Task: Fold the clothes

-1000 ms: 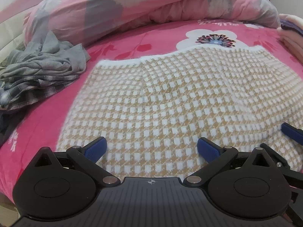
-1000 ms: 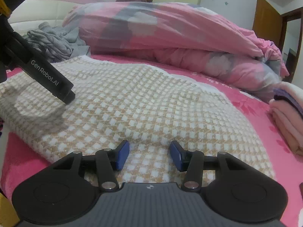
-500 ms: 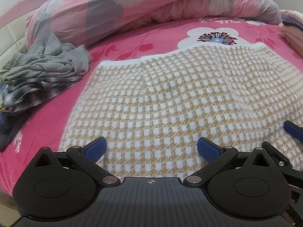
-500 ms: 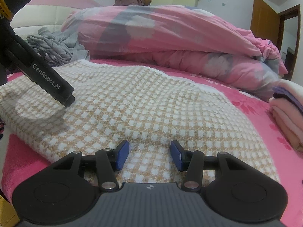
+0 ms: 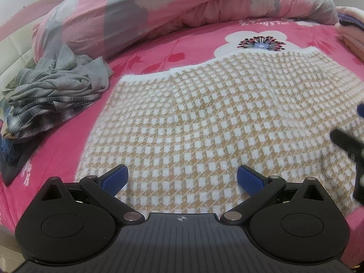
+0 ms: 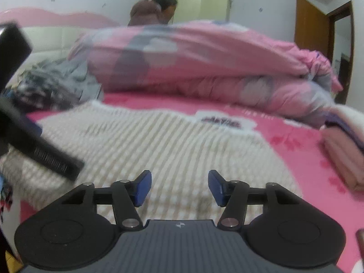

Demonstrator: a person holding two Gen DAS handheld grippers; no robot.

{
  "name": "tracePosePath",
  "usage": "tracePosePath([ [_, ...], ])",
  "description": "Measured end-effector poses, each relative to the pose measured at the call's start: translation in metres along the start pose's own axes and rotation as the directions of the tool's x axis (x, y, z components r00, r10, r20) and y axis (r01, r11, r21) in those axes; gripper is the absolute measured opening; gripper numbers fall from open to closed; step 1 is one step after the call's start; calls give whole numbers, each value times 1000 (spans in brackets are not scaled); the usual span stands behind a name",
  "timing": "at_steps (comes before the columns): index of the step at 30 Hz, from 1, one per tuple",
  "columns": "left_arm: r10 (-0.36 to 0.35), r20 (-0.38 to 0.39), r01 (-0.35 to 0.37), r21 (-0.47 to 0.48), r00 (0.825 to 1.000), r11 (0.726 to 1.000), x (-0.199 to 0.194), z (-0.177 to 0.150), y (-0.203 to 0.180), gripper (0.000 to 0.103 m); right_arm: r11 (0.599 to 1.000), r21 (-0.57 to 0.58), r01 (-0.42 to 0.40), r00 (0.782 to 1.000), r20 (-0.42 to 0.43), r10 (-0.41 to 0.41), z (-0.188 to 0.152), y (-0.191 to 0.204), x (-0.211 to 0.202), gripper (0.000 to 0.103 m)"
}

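Note:
A tan-and-white checked knit garment (image 5: 204,118) lies spread flat on the pink bed sheet (image 5: 177,47); its white-trimmed far edge runs across the middle of the left wrist view. My left gripper (image 5: 182,178) hovers open over its near edge, blue pads wide apart, nothing between them. In the blurred right wrist view the same garment (image 6: 182,141) lies ahead, and my right gripper (image 6: 179,187) is open above its near part. The right gripper's black body (image 5: 348,143) shows at the left view's right edge. The left gripper's body (image 6: 45,157) crosses the right view's left side.
A crumpled pile of grey and plaid clothes (image 5: 54,93) lies at the left of the bed. A bulky pink quilt (image 5: 182,9) fills the far side. Folded pink clothes (image 6: 345,152) are stacked at the right. A person (image 6: 157,9) is beyond the quilt by a wall.
Both grippers have lifted away from the garment. The right gripper's fingers have spread wider and its view is blurred from motion. The garment lies as before.

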State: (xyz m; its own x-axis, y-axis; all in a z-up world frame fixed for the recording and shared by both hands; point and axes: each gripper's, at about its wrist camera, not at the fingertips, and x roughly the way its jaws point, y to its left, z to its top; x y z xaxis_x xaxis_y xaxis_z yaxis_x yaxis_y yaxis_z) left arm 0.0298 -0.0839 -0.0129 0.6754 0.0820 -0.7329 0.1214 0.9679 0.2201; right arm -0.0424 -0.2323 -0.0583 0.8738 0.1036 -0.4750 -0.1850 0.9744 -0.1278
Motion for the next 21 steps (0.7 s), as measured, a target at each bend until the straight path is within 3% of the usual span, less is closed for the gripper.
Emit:
tracePosePath([
  [2, -2, -1, 2, -2, 1000, 1000, 0, 0, 0, 103, 1000, -4, -3, 1000, 9, 3, -3, -1, 4, 62],
  [5, -13, 1, 13, 1, 1000, 1000, 0, 0, 2, 103, 1000, -10, -8, 1000, 22, 8, -7, -1, 11, 73],
  [7, -39, 15, 39, -7, 999, 999, -3, 1, 7, 103, 1000, -14, -11, 999, 30, 11, -9, -2, 15, 73],
  [12, -88, 150, 98, -60, 985, 993, -17, 12, 17, 103, 1000, -4, -3, 1000, 21, 3, -8, 0, 15, 74],
  [16, -98, 168, 104, -27, 981, 994, 1, 22, 0, 103, 1000, 5, 6, 1000, 18, -6, -8, 1, 14, 74],
  [18, -90, 127, 92, -8, 988, 996, 23, 20, -9, 103, 1000, 6, 10, 1000, 20, -10, -9, 1, 13, 74],
  [21, -142, 152, 156, -82, 978, 984, 38, 9, -2, 103, 1000, 5, 13, 1000, 19, -14, -10, 2, 11, 74],
])
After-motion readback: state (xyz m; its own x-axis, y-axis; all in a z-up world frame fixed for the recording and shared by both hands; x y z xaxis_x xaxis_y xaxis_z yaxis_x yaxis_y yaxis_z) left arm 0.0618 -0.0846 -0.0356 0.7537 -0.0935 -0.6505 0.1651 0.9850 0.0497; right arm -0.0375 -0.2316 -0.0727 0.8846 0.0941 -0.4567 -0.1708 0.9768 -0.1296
